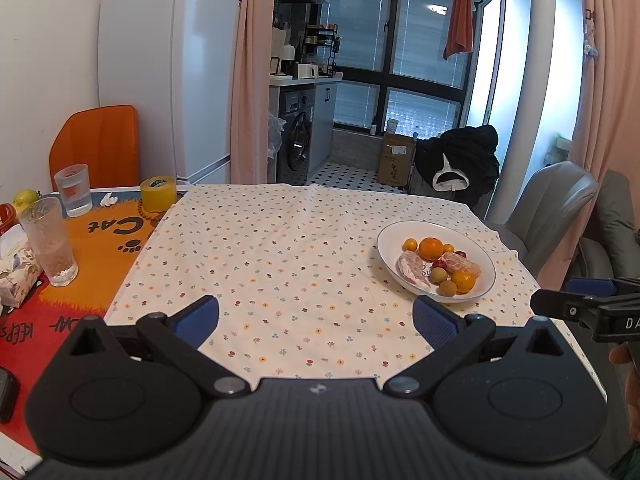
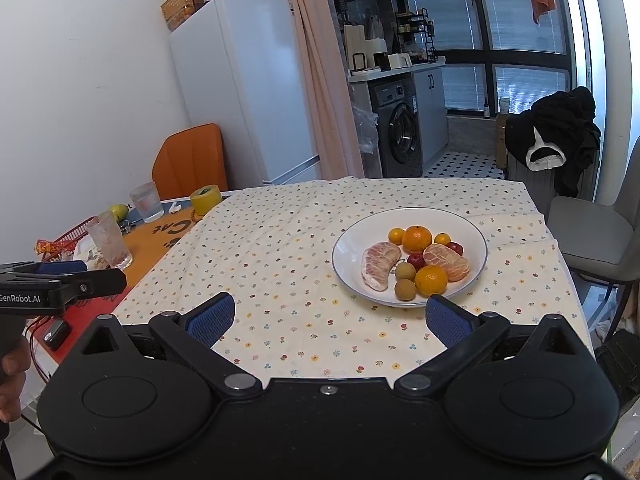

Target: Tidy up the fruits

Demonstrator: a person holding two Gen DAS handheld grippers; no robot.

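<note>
Here both the left gripper point(image 1: 316, 314) and the right gripper point(image 2: 330, 318) hovered with jaws apart, empty. The round white ceramic plate point(image 2: 348, 254) held the fruit: firm oranges point(image 2: 431, 279), and soft peeled pomelo segments point(image 2: 378, 264) probably needing gentle grips across their middles.

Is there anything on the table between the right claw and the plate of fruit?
Nothing. In the right wrist view, only bare flowered tablecloth lies between the open right claw and the white plate; its near rim almost meets one fingertip.
</note>
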